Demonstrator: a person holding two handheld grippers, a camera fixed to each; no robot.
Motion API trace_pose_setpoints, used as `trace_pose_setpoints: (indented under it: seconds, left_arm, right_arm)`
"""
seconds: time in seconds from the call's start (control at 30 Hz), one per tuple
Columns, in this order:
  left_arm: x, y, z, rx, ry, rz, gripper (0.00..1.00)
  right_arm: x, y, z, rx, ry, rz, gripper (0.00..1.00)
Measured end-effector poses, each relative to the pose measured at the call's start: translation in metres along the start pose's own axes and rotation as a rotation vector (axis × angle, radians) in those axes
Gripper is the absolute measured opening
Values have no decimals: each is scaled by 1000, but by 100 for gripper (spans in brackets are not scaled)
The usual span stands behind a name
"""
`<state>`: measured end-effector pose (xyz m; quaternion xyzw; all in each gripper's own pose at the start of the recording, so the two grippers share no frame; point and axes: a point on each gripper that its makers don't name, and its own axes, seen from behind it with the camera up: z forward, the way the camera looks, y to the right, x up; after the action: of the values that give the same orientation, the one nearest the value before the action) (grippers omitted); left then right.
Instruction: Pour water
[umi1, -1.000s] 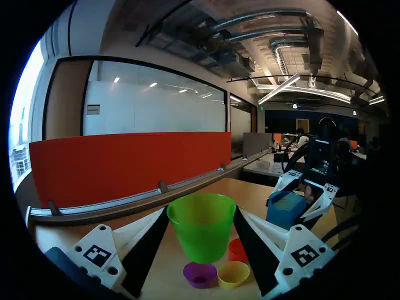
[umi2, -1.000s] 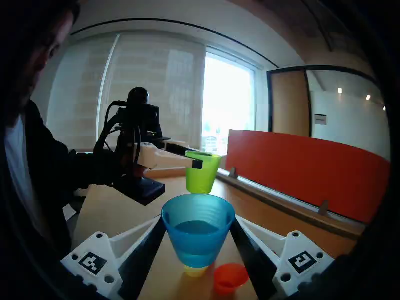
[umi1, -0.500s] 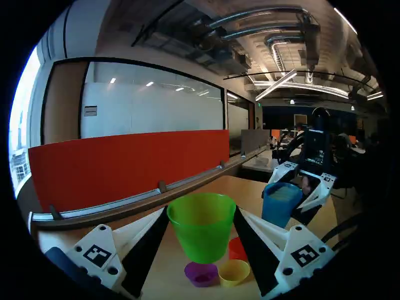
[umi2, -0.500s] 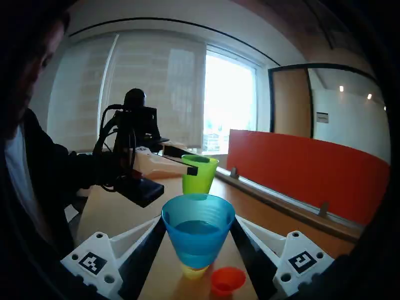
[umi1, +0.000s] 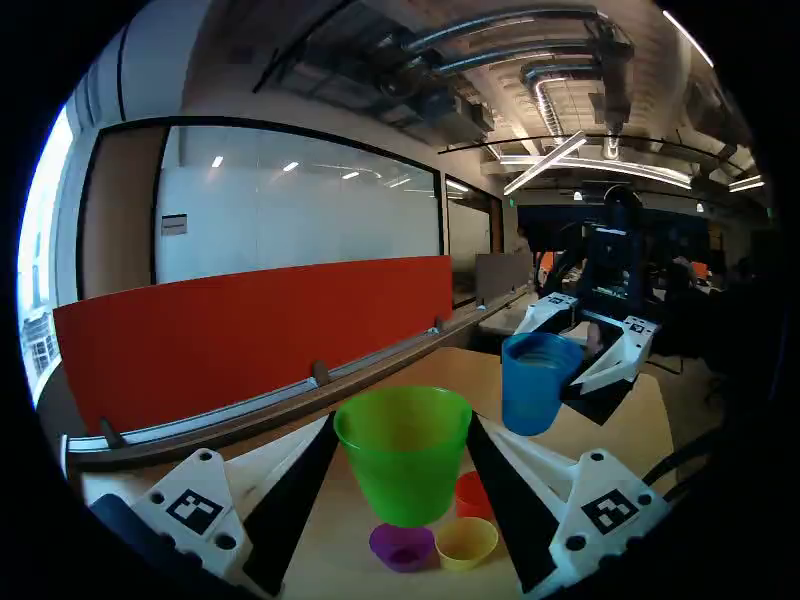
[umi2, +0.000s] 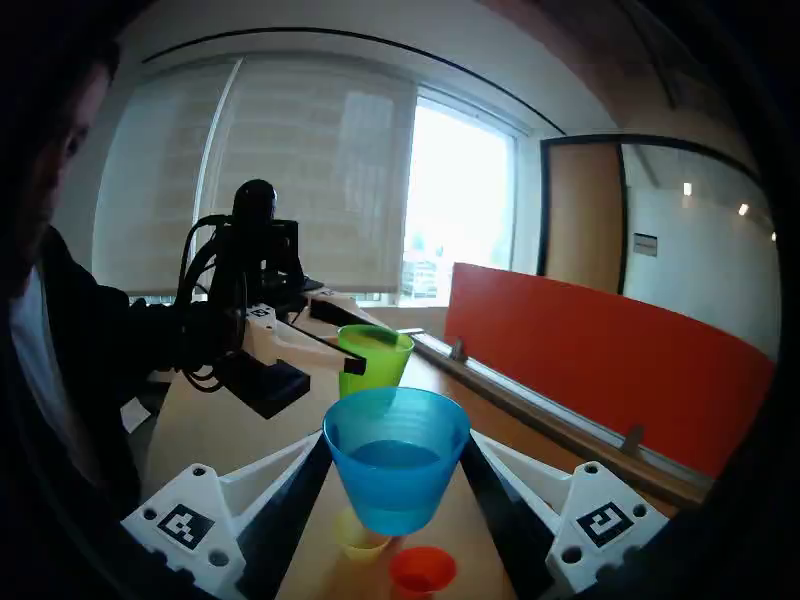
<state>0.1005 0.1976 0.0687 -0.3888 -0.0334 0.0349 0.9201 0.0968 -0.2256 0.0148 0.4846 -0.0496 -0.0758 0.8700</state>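
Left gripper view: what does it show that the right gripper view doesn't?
Left gripper view: a little purple cup on the table, and ceiling pipes. Right gripper view: a bright window, a person's dark sleeve, and the water inside the blue cup. Both: the green cup, the blue cup, the small yellow cup, the small orange cup and the red divider.

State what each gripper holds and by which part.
Left gripper: green cup, by its opposite side walls. Right gripper: blue cup holding water, by its side walls too.
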Motion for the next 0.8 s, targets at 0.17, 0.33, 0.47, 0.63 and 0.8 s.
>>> trace_pose_setpoints:
  seconds: [0.17,0.33,0.47,0.63,0.8]
  left_arm:
    - [2,3,0,-9,-13,19,89]
    - [-1,4,0,-16,-26,18,89]
    - [-1,4,0,-15,-27,19,89]
    - [0,7,0,-28,-26,8,89]
    - [-2,9,1,-33,-28,-1,89]
  right_arm:
    - [10,8,2,-9,-10,-39,90]
    - [15,11,5,-18,-27,-96,90]
    - [17,12,7,-23,-37,-137,90]
    - [22,18,10,-38,-40,-182,90]
    - [28,23,12,-47,-42,-216,90]
